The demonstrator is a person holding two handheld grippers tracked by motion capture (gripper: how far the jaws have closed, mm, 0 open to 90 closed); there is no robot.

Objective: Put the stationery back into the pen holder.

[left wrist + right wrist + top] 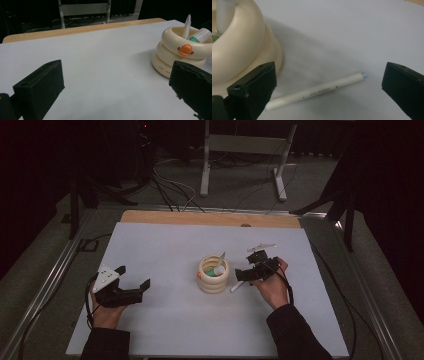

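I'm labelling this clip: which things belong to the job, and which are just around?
In the job:
right gripper, open over the white pen
cream pen holder

Just around:
left gripper, open
metal frame
floor cables

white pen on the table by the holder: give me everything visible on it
The white pen is a slim, round, matte stick, plastic by the look, with small grey lettering along the barrel and a pale bluish tip at one end. It lies flat on the white table, just beside the base of the cream ringed pen holder; whether they touch is unclear. The right gripper is over it with jaws wide apart, not touching it.
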